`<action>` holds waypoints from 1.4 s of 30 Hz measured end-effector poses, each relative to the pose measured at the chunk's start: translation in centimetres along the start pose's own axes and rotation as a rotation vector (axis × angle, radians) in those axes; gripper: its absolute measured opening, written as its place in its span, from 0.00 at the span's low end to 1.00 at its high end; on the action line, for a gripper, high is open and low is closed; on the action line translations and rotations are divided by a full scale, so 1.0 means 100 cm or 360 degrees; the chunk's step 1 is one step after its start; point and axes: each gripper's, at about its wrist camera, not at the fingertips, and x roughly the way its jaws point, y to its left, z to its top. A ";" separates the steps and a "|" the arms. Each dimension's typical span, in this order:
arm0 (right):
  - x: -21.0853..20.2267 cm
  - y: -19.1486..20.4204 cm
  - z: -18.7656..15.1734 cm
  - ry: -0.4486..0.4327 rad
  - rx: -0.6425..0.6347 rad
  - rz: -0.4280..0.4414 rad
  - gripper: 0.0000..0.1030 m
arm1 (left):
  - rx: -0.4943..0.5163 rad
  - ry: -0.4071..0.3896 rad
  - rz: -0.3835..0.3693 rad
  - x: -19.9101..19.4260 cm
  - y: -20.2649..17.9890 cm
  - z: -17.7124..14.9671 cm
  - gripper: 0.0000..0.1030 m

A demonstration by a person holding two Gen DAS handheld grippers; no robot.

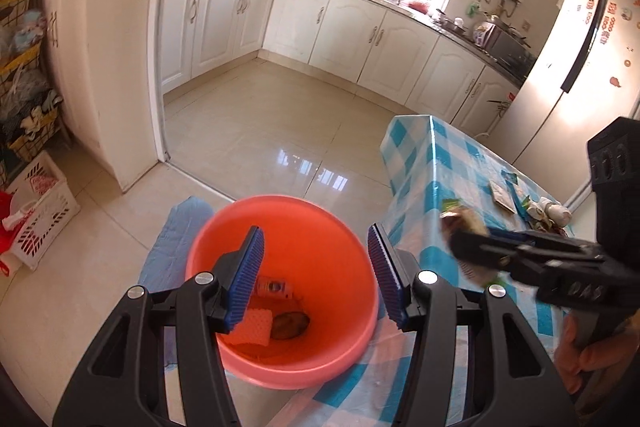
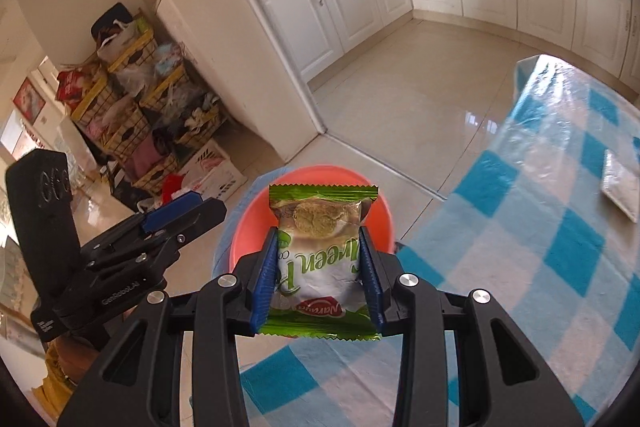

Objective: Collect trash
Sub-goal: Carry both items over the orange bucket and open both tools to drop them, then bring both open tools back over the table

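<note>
An orange bucket (image 1: 320, 227) stands on the floor beside the table; inside lie a pink sponge, a brown round item and a small can. My left gripper (image 1: 316, 279) is open and empty above the bucket's mouth. My right gripper (image 2: 320, 275) is shut on a green cookie wrapper (image 2: 320, 251), held over the table edge, just short of the bucket (image 2: 248, 223). In the left wrist view the right gripper (image 1: 460, 239) shows blurred at the right with the wrapper (image 1: 464, 219).
A blue checked table (image 1: 440, 163) carries a flat packet (image 1: 502, 193) and crumpled trash (image 1: 548, 211). A white basket (image 1: 44, 215) and wire shelves (image 2: 132, 115) stand at the left. A fridge (image 1: 572, 67) stands behind the table. A blue mat (image 1: 172, 239) lies under the bucket.
</note>
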 end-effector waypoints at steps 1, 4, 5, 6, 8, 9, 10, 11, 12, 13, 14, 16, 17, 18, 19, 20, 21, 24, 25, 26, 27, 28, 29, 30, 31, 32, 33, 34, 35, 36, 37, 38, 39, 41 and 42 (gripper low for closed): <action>0.006 0.002 0.000 0.0017 0.0001 0.0009 0.39 | -0.0011 0.0006 0.0006 0.000 0.003 -0.001 0.54; 0.023 0.007 0.001 0.0041 0.0004 0.0028 0.40 | -0.0026 0.0019 0.0018 0.001 0.008 -0.004 0.54; 0.028 0.008 0.002 0.0047 0.0001 0.0039 0.41 | -0.0028 0.0022 0.0024 0.002 0.009 -0.004 0.55; 0.032 0.009 0.002 0.0056 0.0006 0.0048 0.43 | -0.0030 0.0025 0.0031 0.003 0.011 -0.005 0.56; 0.037 0.007 0.002 0.0063 0.0029 0.0055 0.59 | -0.0035 0.0029 0.0045 0.004 0.012 -0.006 0.59; 0.037 0.006 0.003 0.0051 0.0050 0.0049 0.64 | -0.0040 0.0031 0.0056 0.005 0.013 -0.007 0.63; 0.036 0.006 0.002 0.0040 0.0060 0.0054 0.69 | -0.0045 0.0032 0.0064 0.006 0.014 -0.007 0.65; 0.033 0.005 0.002 0.0022 0.0077 0.0058 0.71 | -0.0055 0.0032 0.0075 0.006 0.015 -0.008 0.69; 0.028 0.002 0.002 0.0002 0.0095 0.0046 0.71 | -0.0062 0.0033 0.0079 0.007 0.017 -0.009 0.73; 0.023 -0.001 0.001 -0.0015 0.0112 0.0033 0.74 | -0.0069 0.0037 0.0082 0.008 0.018 -0.011 0.75; 0.014 -0.007 0.000 -0.0032 0.0129 0.0026 0.77 | -0.0076 0.0043 0.0089 0.009 0.020 -0.012 0.80; -0.001 -0.012 -0.003 -0.0078 0.0156 0.0029 0.77 | -0.0095 0.0049 0.0106 0.011 0.021 -0.013 0.82; -0.010 -0.014 -0.005 -0.0100 0.0166 0.0012 0.77 | -0.0113 0.0051 0.0101 0.012 0.022 -0.014 0.84; -0.016 -0.017 -0.007 -0.0116 0.0172 -0.0007 0.77 | -0.0139 0.0057 0.0096 0.012 0.023 -0.015 0.87; -0.027 -0.020 -0.011 -0.0147 0.0173 -0.0030 0.78 | -0.0163 0.0064 0.0090 0.013 0.024 -0.016 0.87; -0.036 -0.022 -0.015 -0.0170 0.0175 -0.0052 0.80 | -0.0193 0.0072 0.0066 0.013 0.025 -0.018 0.87; -0.045 -0.025 -0.020 -0.0187 0.0185 -0.0075 0.83 | -0.0209 0.0077 0.0043 0.013 0.025 -0.019 0.87; -0.073 -0.034 -0.045 -0.0238 0.0232 -0.0102 0.86 | -0.0216 0.0079 -0.0031 0.011 0.018 -0.024 0.87; -0.079 -0.035 -0.053 -0.0247 0.0245 -0.0106 0.86 | -0.0201 0.0077 -0.0038 0.009 0.014 -0.025 0.87; -0.087 -0.036 -0.062 -0.0266 0.0257 -0.0109 0.86 | -0.0174 0.0075 -0.0050 0.007 0.009 -0.027 0.87; -0.098 -0.040 -0.074 -0.0300 0.0279 -0.0120 0.86 | -0.0153 0.0071 -0.0067 0.004 0.005 -0.029 0.87; -0.106 -0.042 -0.081 -0.0322 0.0295 -0.0126 0.86 | -0.0125 0.0066 -0.0093 0.001 -0.001 -0.030 0.87; -0.116 -0.045 -0.092 -0.0364 0.0319 -0.0130 0.86 | -0.0101 0.0062 -0.0113 -0.003 -0.007 -0.032 0.87; -0.126 -0.049 -0.104 -0.0409 0.0350 -0.0140 0.86 | -0.0086 0.0058 -0.0128 -0.005 -0.011 -0.033 0.87; -0.133 -0.053 -0.112 -0.0438 0.0372 -0.0147 0.86 | -0.0067 0.0053 -0.0151 -0.009 -0.017 -0.034 0.87; -0.142 -0.059 -0.121 -0.0473 0.0398 -0.0157 0.86 | -0.0053 0.0053 -0.0167 -0.012 -0.023 -0.035 0.87; -0.153 -0.065 -0.133 -0.0514 0.0435 -0.0181 0.86 | -0.0045 0.0052 -0.0179 -0.015 -0.027 -0.036 0.87; -0.160 -0.069 -0.140 -0.0535 0.0463 -0.0198 0.87 | -0.0035 0.0050 -0.0199 -0.019 -0.034 -0.037 0.87; -0.167 -0.073 -0.148 -0.0557 0.0494 -0.0208 0.87 | -0.0028 0.0049 -0.0215 -0.022 -0.039 -0.039 0.87; -0.175 -0.077 -0.155 -0.0576 0.0515 -0.0213 0.87 | -0.0020 0.0054 -0.0223 -0.024 -0.043 -0.040 0.87; -0.184 -0.082 -0.165 -0.0597 0.0547 -0.0241 0.87 | 0.0001 0.0065 -0.0233 -0.027 -0.051 -0.042 0.87; -0.193 -0.087 -0.173 -0.0615 0.0583 -0.0277 0.87 | 0.0020 0.0072 -0.0239 -0.029 -0.056 -0.043 0.87; -0.202 -0.093 -0.182 -0.0641 0.0616 -0.0297 0.87 | 0.0045 0.0085 -0.0244 -0.031 -0.063 -0.046 0.87; -0.216 -0.101 -0.195 -0.0680 0.0662 -0.0331 0.89 | 0.0098 0.0120 -0.0240 -0.032 -0.077 -0.047 0.87; -0.224 -0.107 -0.203 -0.0702 0.0683 -0.0354 0.89 | 0.0118 0.0136 -0.0240 -0.032 -0.081 -0.046 0.87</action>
